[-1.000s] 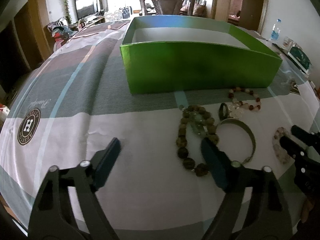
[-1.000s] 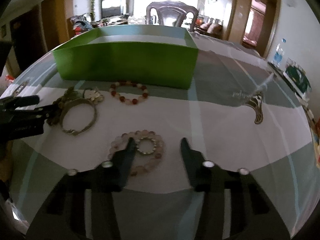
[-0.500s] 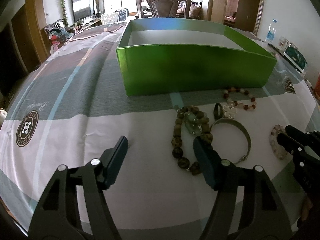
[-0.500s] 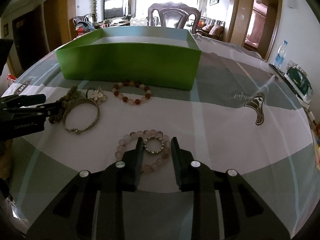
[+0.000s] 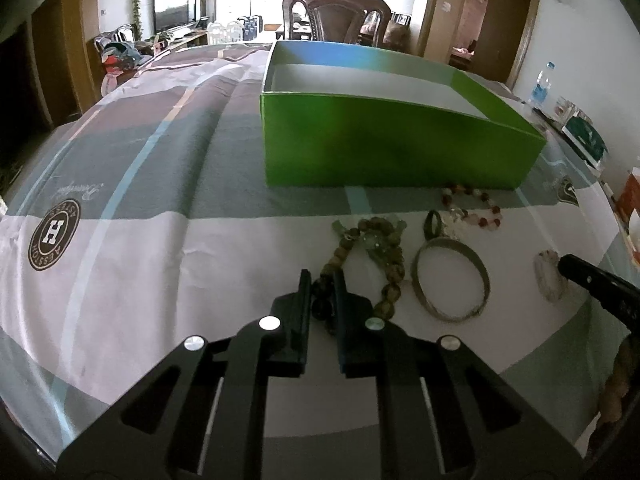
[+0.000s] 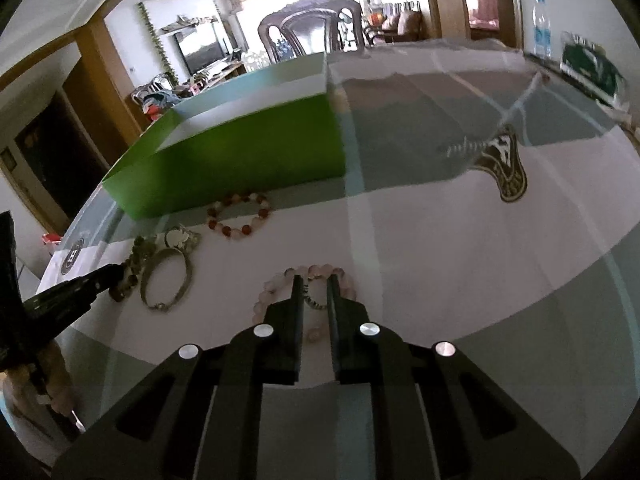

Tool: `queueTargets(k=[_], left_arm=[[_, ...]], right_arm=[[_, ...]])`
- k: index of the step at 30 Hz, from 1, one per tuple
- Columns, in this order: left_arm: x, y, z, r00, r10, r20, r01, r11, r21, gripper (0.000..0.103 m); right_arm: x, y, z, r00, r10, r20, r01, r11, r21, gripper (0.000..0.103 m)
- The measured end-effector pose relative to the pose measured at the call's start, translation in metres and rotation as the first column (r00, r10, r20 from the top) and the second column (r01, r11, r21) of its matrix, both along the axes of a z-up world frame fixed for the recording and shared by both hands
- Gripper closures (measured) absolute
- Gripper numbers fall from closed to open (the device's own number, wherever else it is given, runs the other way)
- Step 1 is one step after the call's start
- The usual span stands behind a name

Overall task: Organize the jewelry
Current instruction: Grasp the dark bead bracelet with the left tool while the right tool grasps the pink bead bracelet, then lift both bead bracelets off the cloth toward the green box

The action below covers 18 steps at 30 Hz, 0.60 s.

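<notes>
Brown bead bracelet (image 5: 362, 256) stretches lengthwise away from closing left gripper (image 5: 322, 280).

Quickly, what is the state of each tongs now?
Left tongs: closing on the brown bead bracelet.
Right tongs: closing on the small beaded ring.

Open box (image 5: 392, 148) sits on tablecloth (image 5: 160, 248), chair (image 5: 336, 12) behind it. Red-bead bracelet (image 5: 472, 208) just before box's front wall. Nearer, left to right in left wrist view: wooden-bead bracelet (image 5: 360, 256), bangle (image 5: 452, 280), pale-bead bracelet (image 6: 308, 292). Water bottle (image 5: 540, 84) and packet (image 5: 586, 140) far right.
</notes>
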<state>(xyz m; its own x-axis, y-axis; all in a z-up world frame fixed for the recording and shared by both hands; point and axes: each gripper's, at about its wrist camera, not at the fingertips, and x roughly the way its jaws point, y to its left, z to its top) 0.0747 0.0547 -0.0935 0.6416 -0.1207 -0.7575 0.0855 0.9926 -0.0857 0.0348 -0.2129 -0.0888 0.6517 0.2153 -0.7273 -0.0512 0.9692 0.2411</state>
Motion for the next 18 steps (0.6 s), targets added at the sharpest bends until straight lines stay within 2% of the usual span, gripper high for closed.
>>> queueTargets(k=[1, 2, 3, 5, 10, 11, 13, 16, 18], left_arm=[[0.000, 0.001, 0.001, 1.000, 0.001, 0.003, -0.001, 1.000, 0.003, 0.091], [-0.001, 0.002, 0.002, 1.000, 0.006, 0.008, -0.006, 1.000, 0.007, 0.088], [-0.001, 0.003, 0.002, 1.000, 0.011, 0.009, -0.011, 1.000, 0.012, 0.085], [0.000, 0.006, 0.003, 1.000, 0.018, 0.009, -0.019, 1.000, 0.016, 0.074], [0.003, 0.011, 0.005, 0.999, 0.032, 0.002, -0.032, 0.999, 0.003, 0.072], [0.004, 0.012, 0.005, 0.999, 0.036, 0.002, -0.036, 0.999, 0.002, 0.071], [0.005, 0.013, 0.005, 0.999, 0.040, 0.003, -0.040, 0.999, 0.006, 0.071], [0.009, 0.011, 0.005, 0.999, 0.037, 0.005, -0.037, 0.999, 0.022, 0.071], [0.012, 0.006, 0.003, 1.000, 0.027, 0.006, -0.027, 0.999, 0.032, 0.071]], right_arm=[[-0.001, 0.002, 0.001, 1.000, -0.013, -0.002, 0.013, 0.999, -0.036, 0.073], [-0.002, 0.003, 0.002, 1.000, -0.023, 0.002, 0.023, 0.998, -0.063, 0.061], [-0.004, 0.004, 0.005, 0.999, -0.037, 0.016, 0.038, 0.994, -0.098, 0.055], [-0.007, 0.003, 0.011, 0.998, -0.049, 0.033, 0.053, 0.992, -0.117, 0.052], [-0.007, -0.032, 0.020, 0.996, -0.090, 0.012, 0.090, 0.996, 0.024, 0.052], [-0.006, -0.036, 0.021, 0.994, -0.105, 0.006, 0.105, 0.994, 0.015, 0.052], [-0.004, -0.040, 0.021, 0.988, -0.157, -0.007, 0.155, 0.984, -0.086, 0.052], [-0.001, -0.034, 0.017, 0.991, -0.134, -0.028, 0.129, 0.981, -0.147, 0.052], [0.002, -0.026, 0.011, 0.992, -0.116, -0.053, 0.104, 0.976, -0.189, 0.061]])
